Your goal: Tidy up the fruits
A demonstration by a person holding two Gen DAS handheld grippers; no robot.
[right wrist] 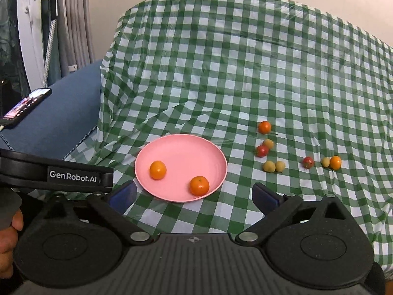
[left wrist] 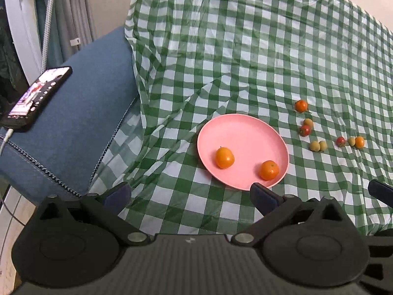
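Fruits on the checked cloth, two already on the pink plate (right wrist: 181, 152)

Two oranges (right wrist: 158, 169) lie apart on the plate; smaller fruits (right wrist: 269, 166) sit scattered right of it; left tool (left wrist: 189, 196) and right tool (right wrist: 194, 194) both gape wide, holding nothing.

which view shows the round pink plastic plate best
The right wrist view: the round pink plastic plate shows whole, rim unobstructed. In the left wrist view the same plate has its near rim partly covered by the left gripper fingertip.

Pink plate (right wrist: 181, 147); orange fruits (right wrist: 158, 170); green-white checked cloth (right wrist: 245, 61); blue cushion (left wrist: 81, 113).
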